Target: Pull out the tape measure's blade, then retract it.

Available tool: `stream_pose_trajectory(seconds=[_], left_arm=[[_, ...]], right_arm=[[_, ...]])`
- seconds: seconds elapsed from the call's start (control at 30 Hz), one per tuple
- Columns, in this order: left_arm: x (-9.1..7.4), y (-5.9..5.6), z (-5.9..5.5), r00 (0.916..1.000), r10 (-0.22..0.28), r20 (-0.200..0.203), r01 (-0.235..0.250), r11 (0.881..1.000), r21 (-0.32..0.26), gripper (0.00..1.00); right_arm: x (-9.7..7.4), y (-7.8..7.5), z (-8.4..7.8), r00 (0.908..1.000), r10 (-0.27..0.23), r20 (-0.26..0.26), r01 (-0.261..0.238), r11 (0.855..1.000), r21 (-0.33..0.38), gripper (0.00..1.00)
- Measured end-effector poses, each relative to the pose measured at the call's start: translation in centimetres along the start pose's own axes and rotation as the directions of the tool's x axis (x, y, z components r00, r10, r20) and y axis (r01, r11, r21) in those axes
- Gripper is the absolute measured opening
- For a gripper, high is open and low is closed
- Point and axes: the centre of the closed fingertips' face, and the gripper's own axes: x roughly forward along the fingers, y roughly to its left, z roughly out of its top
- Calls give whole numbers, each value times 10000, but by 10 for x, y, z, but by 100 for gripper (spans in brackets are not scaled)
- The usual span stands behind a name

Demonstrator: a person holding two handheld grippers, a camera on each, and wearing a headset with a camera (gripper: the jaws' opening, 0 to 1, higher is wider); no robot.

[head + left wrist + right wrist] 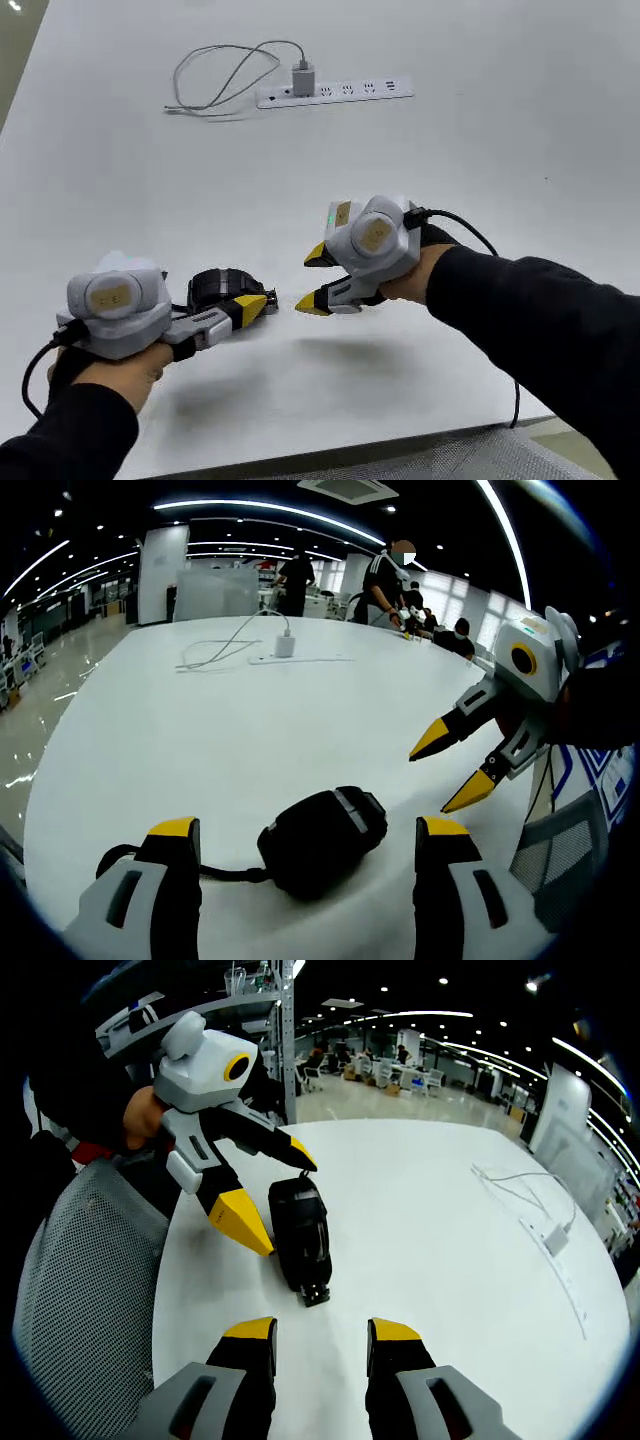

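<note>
Right gripper view shows tape measure [300, 1232] blade tab [316, 1295]

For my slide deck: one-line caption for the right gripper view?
Open right gripper faces a black tape measure on the white table, flanked by the open yellow-tipped jaws of the left gripper.

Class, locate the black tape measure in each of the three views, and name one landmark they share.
Head view: tape measure, lower left of centre.
Left gripper view: bottom centre, between that view's own jaws.
Right gripper view: just left of centre.
Shared landmark: power strip.
</note>
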Motion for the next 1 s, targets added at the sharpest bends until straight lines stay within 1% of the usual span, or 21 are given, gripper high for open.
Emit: stream_pose_trajectory(seconds=[0.03,0.07,0.1,0.13,0.17,0.2,0.23,0.27,0.33,0.37,0.4,0.43,0.47,0.5,0.57,0.63,0.73,0.8,0.9,1.0], left_arm=[[-3,4,0,10000,-42,-49,42,10000,-41,89],[-5,5,0,9998,-191,-34,191,9998,-2,91],[-7,1,3,9977,-674,76,674,9977,-29,92],[-10,4,1,9983,-576,-48,576,9983,85,92],[-13,4,4,9971,-762,32,760,9961,440,93],[-15,3,5,9958,-910,73,904,9943,572,95],[-18,5,4,9959,-908,2,906,9940,620,97],[-20,3,6,9935,-1132,76,1123,9911,716,99],[-25,1,6,9897,-1430,77,1419,9863,836,99],[-28,-1,10,9845,-1722,329,1690,9820,843,99],[-30,-2,12,9815,-1867,433,1823,9791,897,99],[-32,-5,15,9739,-2168,671,2104,9734,912,99],[-34,-5,13,9725,-2256,584,2199,9714,897,99],[-35,-2,11,9740,-2207,506,2154,9721,933,99],[-37,1,7,9733,-2258,412,2202,9693,1096,99],[-40,6,2,9760,-2162,248,2123,9709,1109,99],[-46,11,-4,9758,-2182,164,2146,9691,1220,99],[-49,14,-10,9758,-2188,-24,2171,9667,1353,99],[-53,18,-14,9775,-2110,-52,2092,9652,1572,99],[-58,18,-14,9743,-2254,21,2226,9636,1482,99]], right_arm=[[-4,-1,-1,10000,-80,33,79,9999,121,34],[-7,0,-2,10000,-86,35,85,9998,156,34],[-11,1,-4,10000,-73,37,72,9997,239,34],[-13,2,-4,10000,-67,53,66,9996,270,35],[-16,1,-5,9999,-117,69,115,9995,293,36],[-18,2,-6,9999,-154,66,152,9994,310,36],[-20,2,-8,9998,-177,54,175,9994,307,36],[-23,2,-9,9997,-222,56,220,9993,318,36],[-27,2,-11,9995,-305,78,301,9988,391,37],[-29,2,-12,9993,-355,109,350,9985,430,37],[-31,2,-13,9991,-399,110,394,9982,454,38],[-34,2,-15,9988,-473,126,467,9979,445,38],[-36,2,-15,9986,-519,143,513,9978,414,38],[-39,3,-17,9984,-548,169,541,9977,401,39],[-44,3,-20,9978,-641,195,632,9970,443,41],[-49,3,-23,9972,-715,231,704,9964,468,42],[-57,3,-31,9961,-798,365,775,9951,612,45],[-64,2,-37,9946,-943,423,910,9931,738,47],[-74,1,-45,9923,-1124,518,1069,9894,984,49],[-84,-1,-53,9903,-1263,572,1192,9863,1140,52]])
